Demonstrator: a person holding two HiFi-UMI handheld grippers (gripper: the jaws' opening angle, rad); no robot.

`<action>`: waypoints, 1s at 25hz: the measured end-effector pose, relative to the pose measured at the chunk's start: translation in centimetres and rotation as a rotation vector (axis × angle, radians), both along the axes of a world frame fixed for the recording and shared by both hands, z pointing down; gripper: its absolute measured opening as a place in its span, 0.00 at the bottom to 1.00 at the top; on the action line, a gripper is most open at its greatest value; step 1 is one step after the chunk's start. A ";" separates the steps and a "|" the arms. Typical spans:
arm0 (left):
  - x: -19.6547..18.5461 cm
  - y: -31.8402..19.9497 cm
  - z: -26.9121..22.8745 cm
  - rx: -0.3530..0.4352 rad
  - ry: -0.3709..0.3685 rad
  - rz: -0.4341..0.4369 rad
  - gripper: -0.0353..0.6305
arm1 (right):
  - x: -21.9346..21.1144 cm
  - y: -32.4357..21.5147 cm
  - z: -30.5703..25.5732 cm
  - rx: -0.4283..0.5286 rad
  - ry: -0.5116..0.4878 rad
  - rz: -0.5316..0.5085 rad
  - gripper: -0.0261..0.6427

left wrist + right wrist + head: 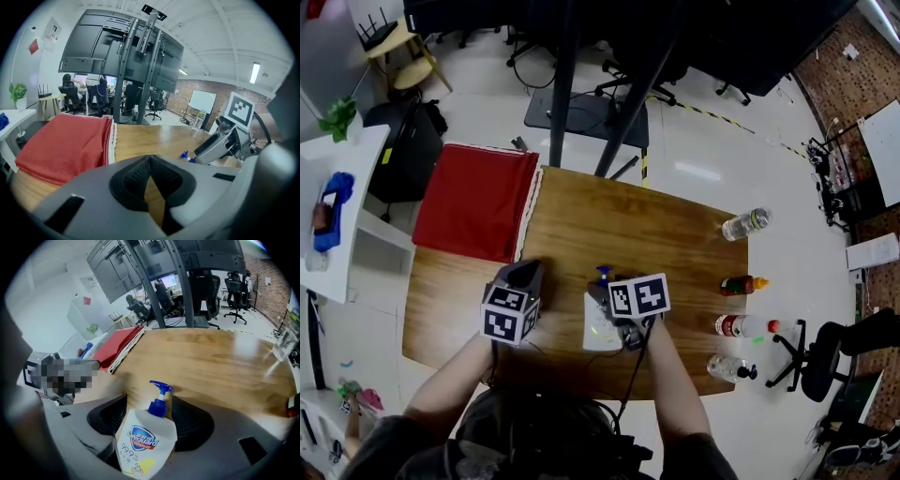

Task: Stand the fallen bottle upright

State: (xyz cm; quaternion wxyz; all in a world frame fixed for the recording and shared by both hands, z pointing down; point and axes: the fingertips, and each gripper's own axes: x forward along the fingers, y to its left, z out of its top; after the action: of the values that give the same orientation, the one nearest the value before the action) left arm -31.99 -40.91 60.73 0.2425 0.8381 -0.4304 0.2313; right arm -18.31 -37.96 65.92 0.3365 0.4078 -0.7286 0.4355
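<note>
The white soap bottle (600, 330) with the blue pump (603, 275) appears to lie on its back on the wooden surface (656, 220), label up and pump pointing away from the person. It sits near the front edge, about midway across. The right tongs (614, 314) come down over it from the person's side. In the right gripper view the right tongs (147, 411) stand spread wide with the bottle (143, 441) between the two dark pads (108, 416). A sliver of wood shows between the left pad and the bottle's shoulder, so the pads do not seem to press on it.

The left tongs (525, 272) hover over the surface just left of the bottle, apart from it. In the left gripper view their tips (150, 159) are pressed together with nothing between them.

A folded red cloth (487, 202) lies at the far left corner of the surface, overhanging its edge. Along the right edge, well apart from the soap bottle, four more bottles lie on their sides: a clear bottle (745, 223), a red sauce bottle (739, 284), a red-labelled bottle (739, 325) and a clear bottle with a dark cap (729, 367)
</note>
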 end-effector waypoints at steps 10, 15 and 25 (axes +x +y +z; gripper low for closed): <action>-0.3 -0.6 1.2 -0.035 -0.015 0.005 0.10 | -0.5 -0.8 2.2 -0.101 0.042 -0.031 0.52; -0.1 -0.9 1.4 -0.036 -0.016 0.001 0.09 | 0.0 -1.0 3.3 -0.135 0.103 -0.036 0.52; 0.3 -0.6 1.6 -0.046 -0.017 0.011 0.09 | 0.0 -0.9 4.3 -0.198 0.109 -0.037 0.52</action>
State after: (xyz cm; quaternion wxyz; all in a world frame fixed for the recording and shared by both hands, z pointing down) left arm -31.74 -41.54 62.34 0.2570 0.8327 -0.4222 0.2495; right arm -18.28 -38.83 70.21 0.4221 0.3822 -0.6700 0.4762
